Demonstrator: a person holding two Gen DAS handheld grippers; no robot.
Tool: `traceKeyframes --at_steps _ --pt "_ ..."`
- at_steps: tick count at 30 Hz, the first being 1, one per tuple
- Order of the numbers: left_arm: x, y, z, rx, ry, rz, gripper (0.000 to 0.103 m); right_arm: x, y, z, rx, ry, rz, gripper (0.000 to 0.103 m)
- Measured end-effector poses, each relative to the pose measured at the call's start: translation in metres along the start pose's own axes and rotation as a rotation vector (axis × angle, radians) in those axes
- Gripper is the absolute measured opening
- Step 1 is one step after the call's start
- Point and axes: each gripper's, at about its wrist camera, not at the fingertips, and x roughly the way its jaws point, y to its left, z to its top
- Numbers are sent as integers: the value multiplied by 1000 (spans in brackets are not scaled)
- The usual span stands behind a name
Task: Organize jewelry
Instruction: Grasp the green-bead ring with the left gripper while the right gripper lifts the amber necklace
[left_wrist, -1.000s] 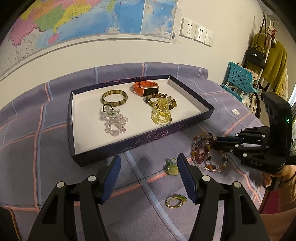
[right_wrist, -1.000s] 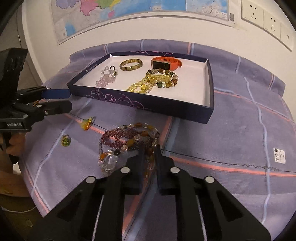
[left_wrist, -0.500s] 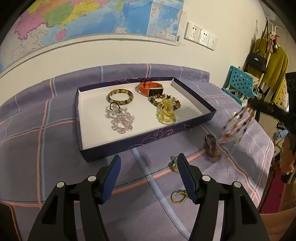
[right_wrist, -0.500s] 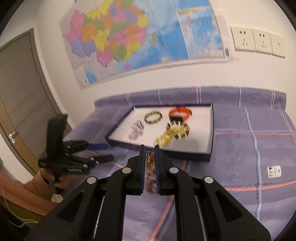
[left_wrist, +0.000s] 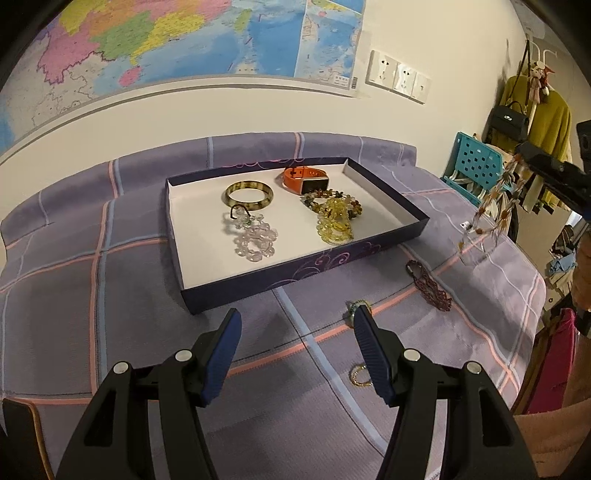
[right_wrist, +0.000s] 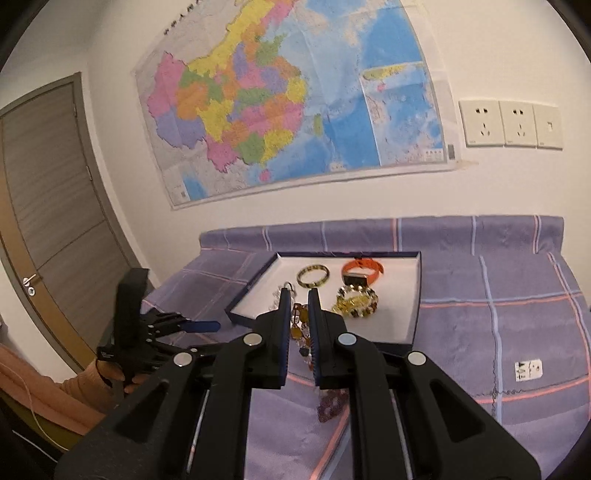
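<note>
Above the cloth-covered table (left_wrist: 110, 295), well to the right of the tray (left_wrist: 384, 192), a mixed bead bracelet (left_wrist: 491, 206) is held in the air by the right gripper (right_wrist: 298, 325). Its jaws are clenched on the strand: in the right wrist view, amber and clear beads are seen pinched in the narrow gap between the two pads, and the rest of the loop hangs below. The step in hand is judged to be the carry of this bracelet toward the tray. The next move calls for the strand to be brought over the near wall, lowered onto bare white floor at the right of the tray, and let go only when the hanging loop is clear of the rim, so that no bead is left draped over the wall.

The left gripper (left_wrist: 295, 343) is held low over the table with its jaws released and wide apart; nothing is gripped. A green bead ring (left_wrist: 351, 308) lies just beside the tip of its right pad, and a gold ring (left_wrist: 360, 376) lies nearer the camera, partly hidden by the same pad. A dark red bracelet (left_wrist: 430, 284) lies on the cloth further right, well apart from both jaws. Already placed in the tray are a bangle (left_wrist: 249, 194), an orange watch (left_wrist: 306, 179), a yellow bead bracelet (left_wrist: 334, 221) and a clear bead bracelet (left_wrist: 255, 240).
</note>
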Motion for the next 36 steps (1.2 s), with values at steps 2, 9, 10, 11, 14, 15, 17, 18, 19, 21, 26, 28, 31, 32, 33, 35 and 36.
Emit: traceKeyframes --at_steps 2,9,10,11,14,15,17,18,19,21,26,28,31,32,33,35,36 --pt "-1 -3 -2 16 2 -6 61 4 -2 -6 13 20 8 10" --pt "-1 -17 -12 76 21 -37 61 17 0 -23 34 70 49 10" --pt "0 -20 -14 83 26 -44 61 19 2 -25 35 78 58 10" --pt "0 -22 -17 90 30 -51 61 21 3 -28 35 85 66 10" --pt "4 -32 -25 118 54 -78 61 34 9 -38 40 128 98 10" --pt "5 -36 -28 128 62 -83 61 37 10 -41 41 138 105 10" --pt "10 -41 -30 141 79 -89 60 44 13 -46 47 156 118 10" --pt "12 -42 -31 142 87 -91 59 47 13 -49 52 166 124 10" --pt "15 -44 -31 143 92 -92 57 50 14 -51 53 172 127 10" --pt "20 -47 -32 149 109 -93 48 52 14 -53 60 179 129 10" --pt "26 -51 -35 157 122 -64 31 57 10 -57 81 188 133 10" --pt "25 -50 -35 150 125 -63 23 58 10 -58 83 191 131 10" --pt "25 -48 -35 139 126 -61 18 60 10 -59 82 194 128 10" --pt "24 -48 -35 135 126 -63 16 60 10 -59 82 194 128 10" --pt "24 -48 -35 133 125 -65 14 60 10 -59 80 192 126 10" --pt "23 -49 -35 133 125 -67 14 60 9 -59 84 190 128 10" --pt "23 -50 -35 132 125 -67 14 59 10 -58 84 187 127 10"
